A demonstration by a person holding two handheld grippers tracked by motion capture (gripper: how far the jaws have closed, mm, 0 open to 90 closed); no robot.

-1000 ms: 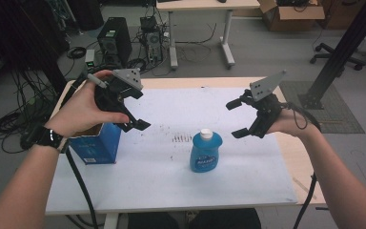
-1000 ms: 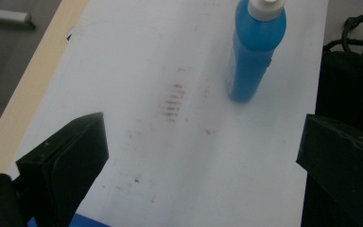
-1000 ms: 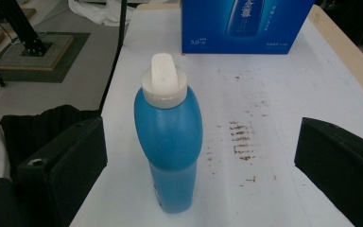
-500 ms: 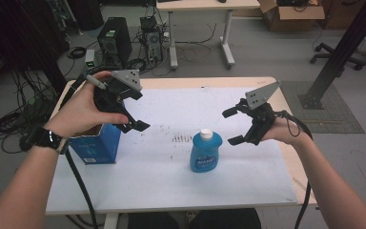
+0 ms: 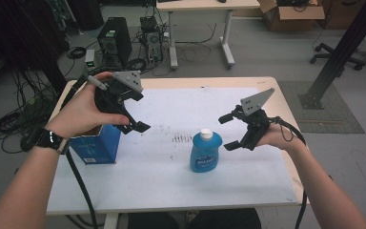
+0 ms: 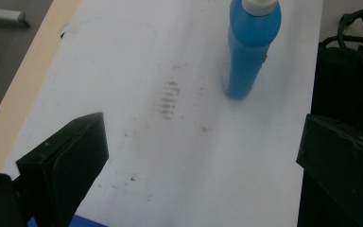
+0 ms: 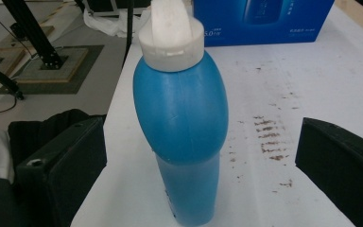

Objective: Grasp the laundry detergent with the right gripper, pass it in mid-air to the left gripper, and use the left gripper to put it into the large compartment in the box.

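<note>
Blue plastic bottle with a white cap stands upright a little below the middle of the high view, on the white sheet that covers the wooden table; nothing touches it. In the right gripper view the same bottle fills the centre of the frame, between the two black jaws, which are wide apart at the lower left and lower right corners and have no contact with it. The right gripper is in the right half of the high view, just beside the bottle on its right side, held above the table by the person's right hand, with its jaws spread and empty. The left gripper is in the upper left part of the high view, held by the left hand (a dark watch is on that wrist), also with jaws apart and holding nothing. Under this hand, near the left edge of the sheet, stands a blue cardboard box. In the left gripper view the bottle is at the upper right of the frame, well apart from the two open jaws at the bottom corners. Some dark smudges mark the sheet between box and bottle. Behind the table, at the top of the high view, a black computer case stands on the grey floor among cables.
</note>
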